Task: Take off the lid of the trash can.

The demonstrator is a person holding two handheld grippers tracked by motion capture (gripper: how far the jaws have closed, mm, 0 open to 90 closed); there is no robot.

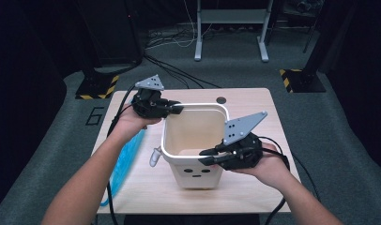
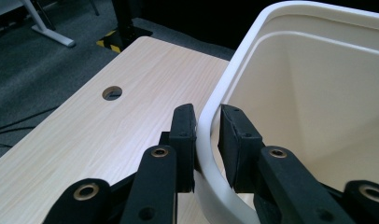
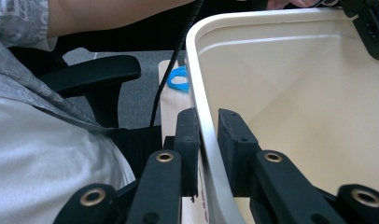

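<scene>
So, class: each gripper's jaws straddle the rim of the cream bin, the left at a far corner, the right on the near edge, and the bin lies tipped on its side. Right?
Not quite. The cream bin stands upright on the table, open mouth up, as the high view shows. The rest holds: the left gripper is at the far corner of the rim, the right gripper on the near edge.

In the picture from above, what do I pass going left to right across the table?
Blue bag → left gripper on the bin's rim → cream bin → right gripper on the opposite rim.
</scene>
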